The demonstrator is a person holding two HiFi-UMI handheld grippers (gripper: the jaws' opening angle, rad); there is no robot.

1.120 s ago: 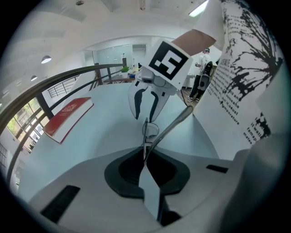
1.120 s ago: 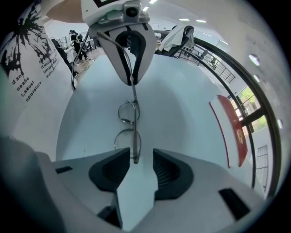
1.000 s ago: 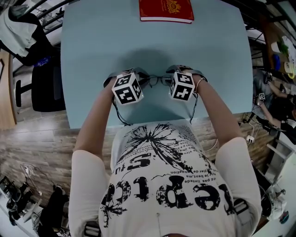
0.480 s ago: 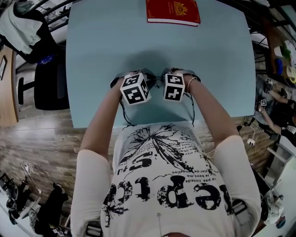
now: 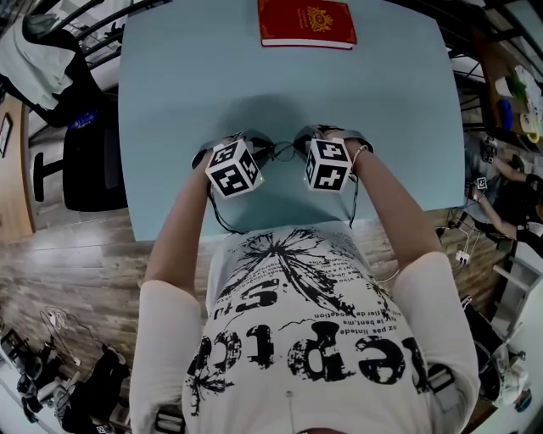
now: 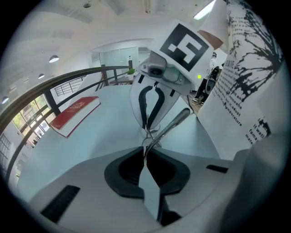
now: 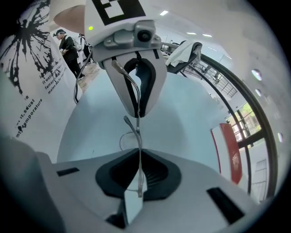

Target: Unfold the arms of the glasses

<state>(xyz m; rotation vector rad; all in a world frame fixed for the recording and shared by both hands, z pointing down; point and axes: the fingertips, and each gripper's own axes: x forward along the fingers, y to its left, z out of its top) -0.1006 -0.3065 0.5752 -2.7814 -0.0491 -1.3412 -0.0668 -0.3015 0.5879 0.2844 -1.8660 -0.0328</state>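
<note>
Head view, near to far: white printed T-shirt [image 5: 297, 339] at 6 o'clock, forearms [image 5: 182, 220] reaching over the near edge of the pale blue desk [image 5: 170, 85].

Left claw [image 5: 261, 146] and right claw [image 5: 304, 140] face each other tip to tip, with the marker cubes [image 5: 233, 168] toward the camera. The glasses [image 5: 285, 151] sit between them over the near-middle of the desk, left claw at their 9 o'clock and right claw at 3 o'clock. Can't tell if the glasses touch the desk.

Left claw: pads together, pinching the thin frame. One metal temple arm [image 6: 173, 119] sticks out of the grip toward 1 o'clock.

Right claw: has just been closing and is now narrow. Its pads are clamped on a thin temple arm [image 7: 139, 152] that runs lengthwise through the grip toward 12 o'clock, up to the left claw opposite. A lens rim [image 7: 120, 139] shows just beside it at 9 o'clock.

Far: red book [image 5: 305, 23] lies flat at the desk's 12 o'clock edge. A dark chair [image 5: 85, 161] stands off the desk at 9 o'clock.
</note>
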